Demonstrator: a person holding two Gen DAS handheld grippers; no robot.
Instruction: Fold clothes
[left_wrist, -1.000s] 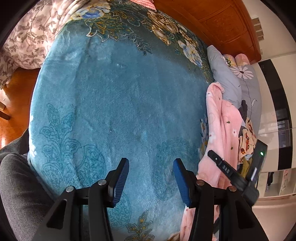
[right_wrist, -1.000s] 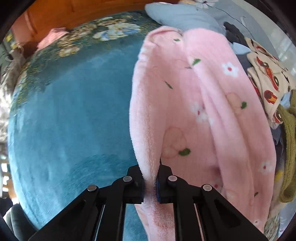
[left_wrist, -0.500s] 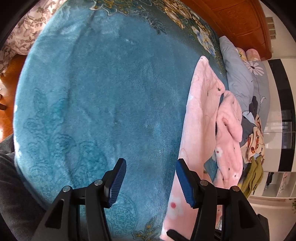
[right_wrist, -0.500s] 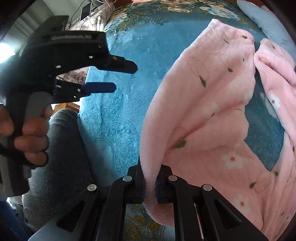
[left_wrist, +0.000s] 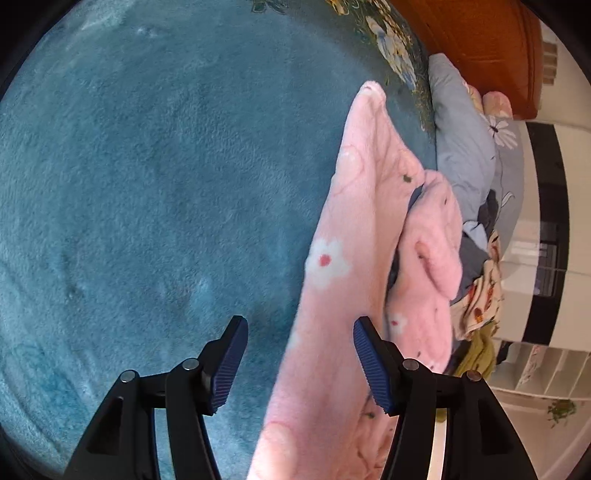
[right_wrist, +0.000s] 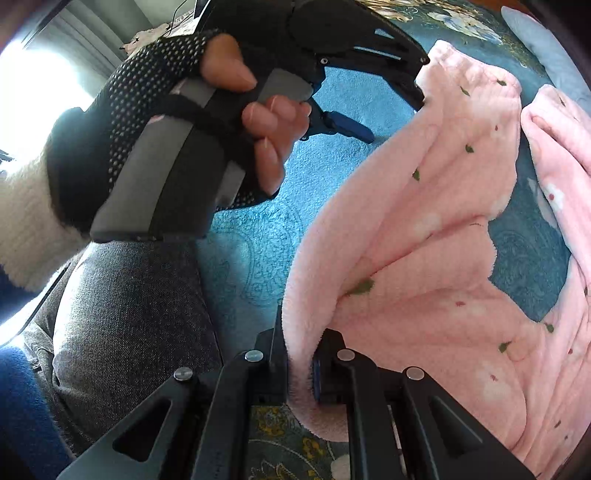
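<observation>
A fluffy pink garment (left_wrist: 351, 236) with white flowers lies along the right side of a teal plush blanket (left_wrist: 147, 166); it also shows in the right wrist view (right_wrist: 424, 266). My right gripper (right_wrist: 301, 369) is shut on the garment's near edge and holds it up. My left gripper (left_wrist: 299, 360) is open, its jaws on either side of the garment's edge, with the cloth between them. In the right wrist view the left gripper (right_wrist: 395, 107) sits at the garment's far edge, held by a gloved hand (right_wrist: 184, 122).
A pile of other clothes (left_wrist: 480, 280) and a grey-blue floral pillow (left_wrist: 469, 147) lie at the right. A wooden headboard (left_wrist: 480, 44) stands behind. The person's grey-trousered leg (right_wrist: 122, 332) is at the blanket's near edge.
The right gripper has pulled the pink garment left and nearer over the blanket. The left gripper has moved right, so the garment's edge now lies between its open jaws.
</observation>
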